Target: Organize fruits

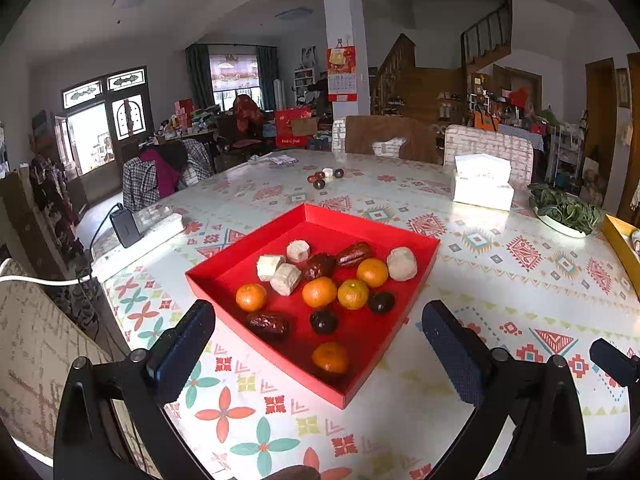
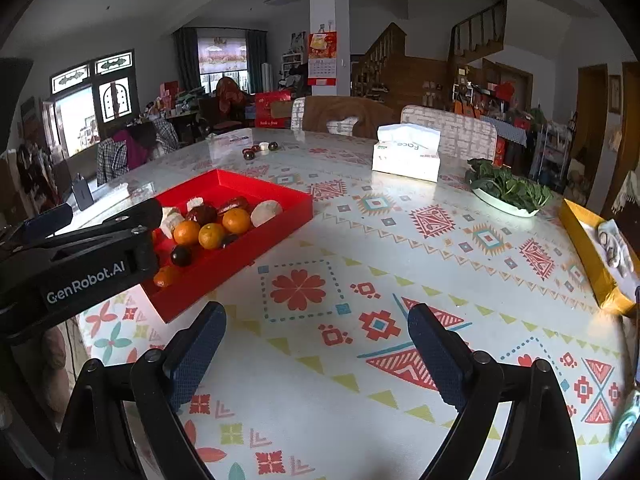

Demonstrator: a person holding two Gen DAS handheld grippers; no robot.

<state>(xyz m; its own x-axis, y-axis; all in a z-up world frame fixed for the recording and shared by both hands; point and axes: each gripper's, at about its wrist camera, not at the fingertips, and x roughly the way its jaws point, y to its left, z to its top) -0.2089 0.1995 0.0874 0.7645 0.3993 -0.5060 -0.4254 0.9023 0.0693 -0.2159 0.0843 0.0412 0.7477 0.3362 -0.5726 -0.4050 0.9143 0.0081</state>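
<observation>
A red tray [image 1: 400, 232] sits on the patterned table and holds several mandarins [image 1: 319, 291], red dates [image 1: 267, 325], dark round fruits [image 1: 323, 321] and pale cut pieces [image 1: 285, 278]. My left gripper [image 1: 318, 334] is open and empty, just in front of the tray's near corner. In the right wrist view the tray [image 2: 280, 216] lies to the left. My right gripper [image 2: 316, 340] is open and empty over bare tablecloth, right of the tray. The left gripper's body [image 2: 80, 256] hides part of the tray there.
A small cluster of dates and dark fruits [image 1: 324, 178] lies far across the table. A tissue box [image 2: 406, 152], a dish of greens [image 2: 508, 192] and a yellow tray [image 2: 588, 256] stand to the right. A power strip and charger [image 1: 128, 228] lie at the left edge. Chairs surround the table.
</observation>
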